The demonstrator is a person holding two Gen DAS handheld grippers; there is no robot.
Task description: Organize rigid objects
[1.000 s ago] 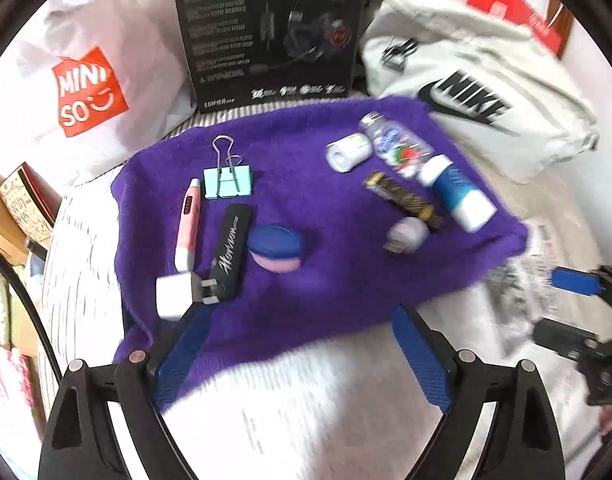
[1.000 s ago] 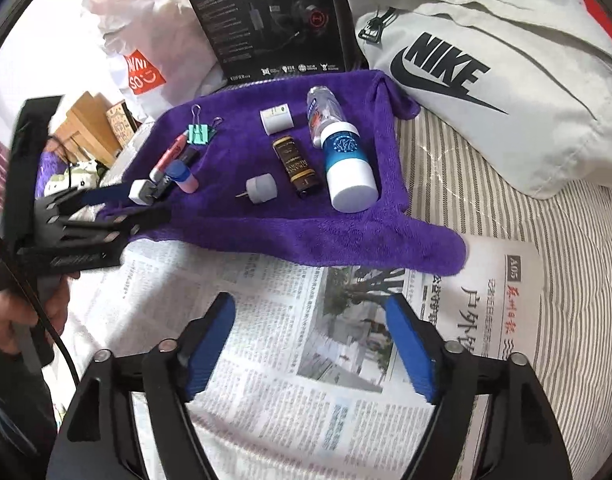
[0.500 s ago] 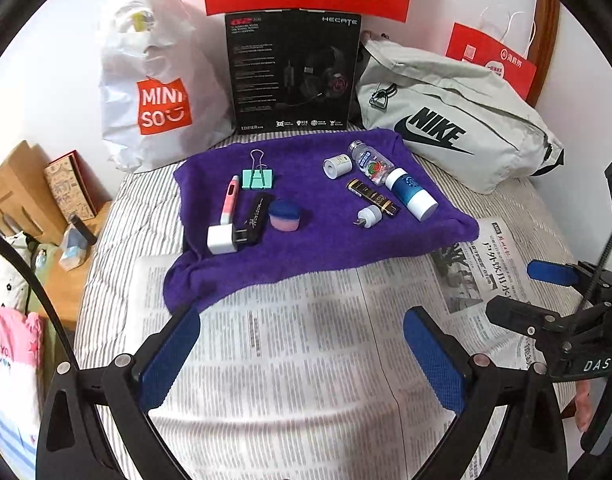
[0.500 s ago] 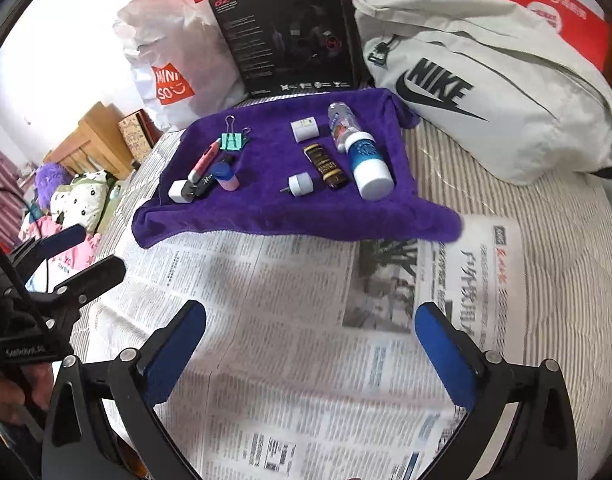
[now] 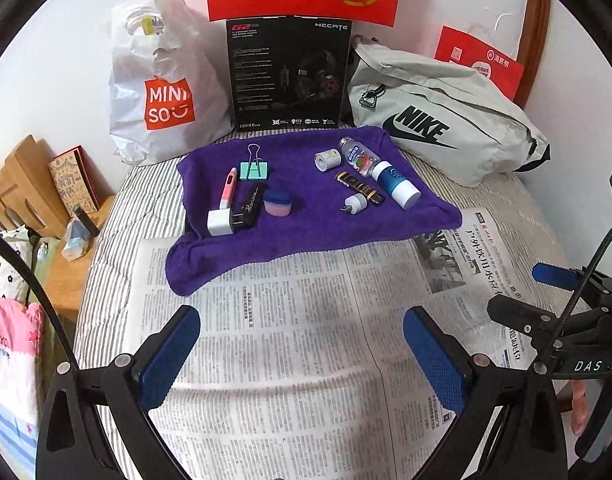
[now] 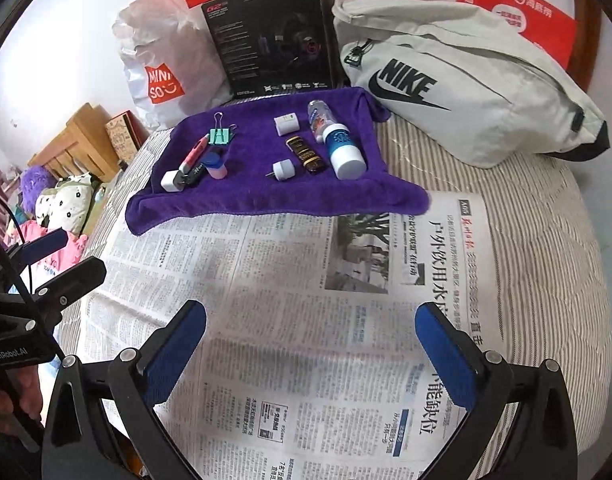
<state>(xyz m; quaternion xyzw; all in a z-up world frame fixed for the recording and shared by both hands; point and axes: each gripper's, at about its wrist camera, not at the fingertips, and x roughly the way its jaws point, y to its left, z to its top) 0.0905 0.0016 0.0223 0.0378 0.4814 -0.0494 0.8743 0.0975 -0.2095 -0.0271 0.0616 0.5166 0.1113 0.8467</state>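
On the bed, newspaper [image 5: 306, 320] fronts a purple towel [image 6: 266, 196]; both jaws wide, empty.

— What can we not make out here?

— The newspaper [image 5: 290, 352] runs under both grippers and off the bottom edge, and its small print is too fine for us to read. The purple towel [image 5: 313, 232] covers its far edge.

— And at the sides?

— The red bag [image 6: 517, 12] is cut by the top edge, and the hand [image 5: 581, 404] is mostly out of frame.
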